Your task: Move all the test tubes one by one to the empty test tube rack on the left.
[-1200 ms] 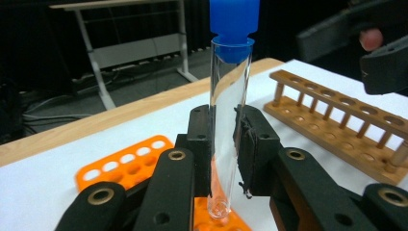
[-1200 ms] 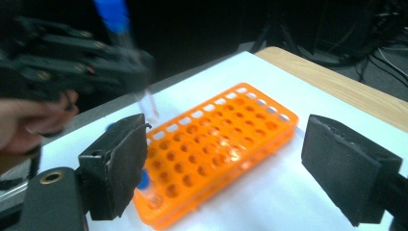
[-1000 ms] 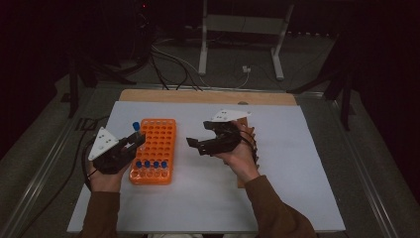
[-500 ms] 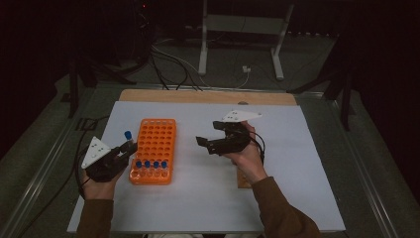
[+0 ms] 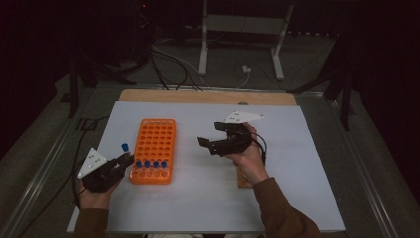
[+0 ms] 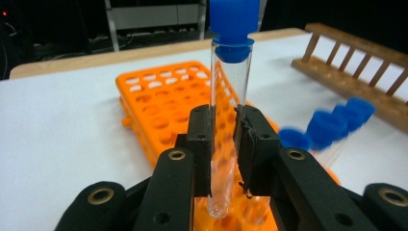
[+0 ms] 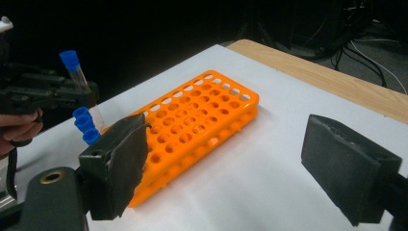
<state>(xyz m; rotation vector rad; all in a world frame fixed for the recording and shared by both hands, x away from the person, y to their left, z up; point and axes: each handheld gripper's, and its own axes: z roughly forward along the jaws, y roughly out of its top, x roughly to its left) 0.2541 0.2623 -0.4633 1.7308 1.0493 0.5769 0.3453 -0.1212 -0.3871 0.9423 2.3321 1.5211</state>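
4 capped tubes [image 5: 150,164] already sit in rack [image 5: 153,148] front row. L gripper [image 5: 120,161] clamps 5th tube [image 6: 230,120] just left of rack, not yet seated. R gripper [image 5: 210,141], jaws apart, hangs right of rack.

One orange rack [image 5: 154,150] lies on the tabletop [image 5: 297,163], and four blue-capped tubes [image 5: 150,164] stand in a single row at its near end. A fifth blue-capped tube [image 6: 230,96] is off the rack, pinched in the left claw [image 5: 124,159], which makes five tubes in all (each with one cap). One wooden rack [image 6: 358,65] sits on the far side of the sheet; its slots cannot be counted. There are two claws, left and right [image 5: 210,139], and two hands holding them.
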